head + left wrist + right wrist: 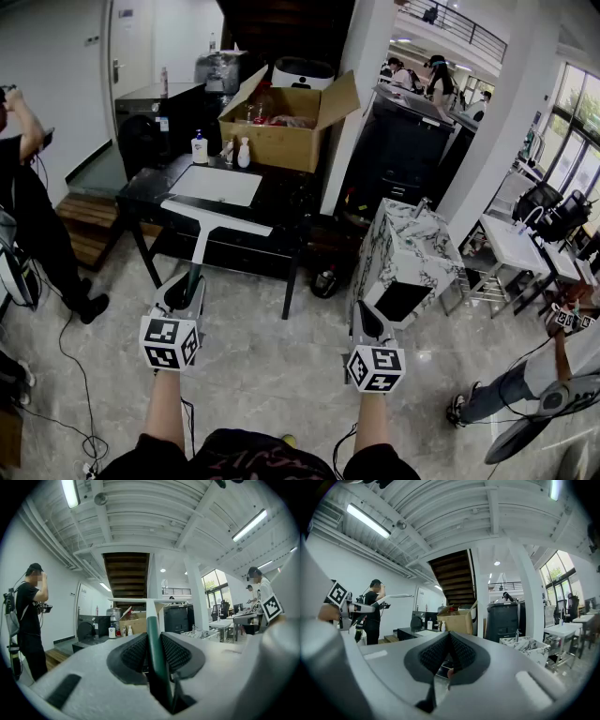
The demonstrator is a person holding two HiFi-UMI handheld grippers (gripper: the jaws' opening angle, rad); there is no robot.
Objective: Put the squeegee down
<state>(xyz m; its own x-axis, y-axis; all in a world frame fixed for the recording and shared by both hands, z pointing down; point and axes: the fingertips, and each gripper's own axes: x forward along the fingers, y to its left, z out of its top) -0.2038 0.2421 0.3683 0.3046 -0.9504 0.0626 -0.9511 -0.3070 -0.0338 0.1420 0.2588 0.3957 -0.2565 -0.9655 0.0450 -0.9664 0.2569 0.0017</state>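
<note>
We're at the carry stage: the squeegee [214, 217] isn't down yet. The L gripper [152, 641] has its jaws clamped on the green handle, pads pressing both sides. The handle runs straight out past the jaw tips and the white blade sits crosswise at the far end. From the head view the blade hangs over the near edge of the black table [281, 202], just short of the white board [216, 185] lying beyond it. It looks apart from the surface, tho we can't be sure.

The R gripper [449, 645] has its jaws pressed together w/ nothing between them, idle beside the L.

Next move, as we judge it: lower the L jaws till blade and handle rest flat on the table, then spread the jaws and back off w/o dragging the handle.

Containers: an open cardboard box [281, 141] sits far beyond the L jaws, w/ something red [286, 120] inside; the rest is unclear. A pump bottle [199, 148] and a small bottle [244, 153] stand just left of it, contents n/a. Ahead of the R jaws a marbled sink unit [412, 253] shows a dark opening; contents can't be told.
</note>
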